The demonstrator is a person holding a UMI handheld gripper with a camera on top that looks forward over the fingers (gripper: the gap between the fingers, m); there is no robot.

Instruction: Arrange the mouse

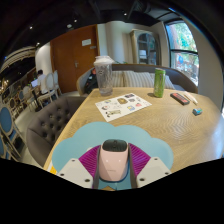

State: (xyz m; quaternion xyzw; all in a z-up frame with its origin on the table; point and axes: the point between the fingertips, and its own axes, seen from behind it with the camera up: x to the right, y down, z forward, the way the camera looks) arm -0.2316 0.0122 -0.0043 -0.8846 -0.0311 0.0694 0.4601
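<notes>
Mouse: nearest thing to the camera, a pale pink and grey mouse (114, 158) at the bottom centre of the frame, between the 2 fingers of the gripper (114, 172).
Long axis: it runs straight away from the camera, along the fingers, with the rounded far end pointing to the middle of the table.
Gripper: the 2 fingers (78, 170) stand apart, 1 at each side of the mouse, and their purple pads lie close against its flanks. I judge that they are clamped on it, but the contact itself is hard to see.
Support: under the mouse lies a light blue mat (100, 140), at the lower centre of the frame; whether the mouse rests on it or is lifted just above it, I cannot tell.
Table: round wooden table (150, 125) filling the middle of the frame.
Other things: a printed sheet (123, 105) at the centre, a lidded cup (103, 73) above it, a green can (159, 82) at the upper right, a dark flat object (180, 98) and a small teal object (197, 111) at the right.
Next move, as a guess: the mouse is already in line with the tool, so no turning is needed; it only has to be set down squarely on the mat.
</notes>
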